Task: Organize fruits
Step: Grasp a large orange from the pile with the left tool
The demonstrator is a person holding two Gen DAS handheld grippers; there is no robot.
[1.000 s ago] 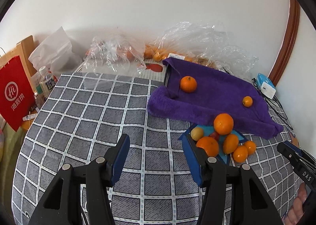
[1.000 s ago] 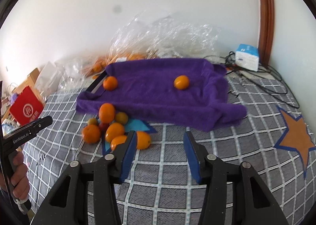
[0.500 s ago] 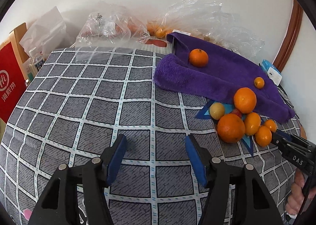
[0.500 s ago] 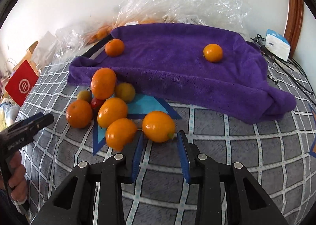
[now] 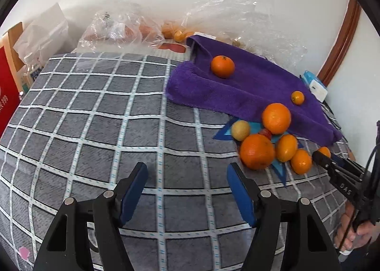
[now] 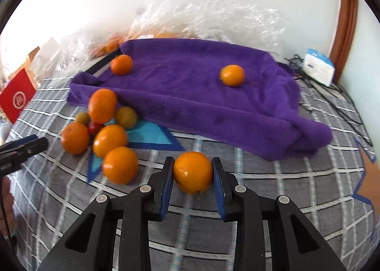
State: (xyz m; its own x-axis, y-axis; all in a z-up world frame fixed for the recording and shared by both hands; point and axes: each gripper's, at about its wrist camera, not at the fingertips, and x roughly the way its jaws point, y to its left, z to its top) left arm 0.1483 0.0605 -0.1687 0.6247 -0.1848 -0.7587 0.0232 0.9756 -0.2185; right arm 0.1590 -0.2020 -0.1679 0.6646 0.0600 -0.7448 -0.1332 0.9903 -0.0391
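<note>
My right gripper [image 6: 192, 172] is shut on an orange [image 6: 192, 172], just above the checked cloth. It also shows at the right of the left wrist view [image 5: 323, 154]. A pile of several oranges and small fruits [image 6: 104, 126] lies to its left on a blue star patch [image 6: 152, 135]; the same pile shows in the left wrist view [image 5: 266, 142]. Two oranges [image 6: 121, 64] [image 6: 232, 75] rest on the purple towel [image 6: 190, 95] behind. My left gripper [image 5: 186, 184] is open and empty over the cloth, left of the pile.
Clear plastic bags [image 5: 123, 26] with more fruit lie at the back by the wall. A red bag [image 5: 7, 95] stands at the left edge. A white and blue box [image 6: 319, 66] and cables [image 6: 332, 95] lie at the right.
My right gripper has closed on the nearest orange of the pile. My left gripper has moved a little closer to the pile, still open.
</note>
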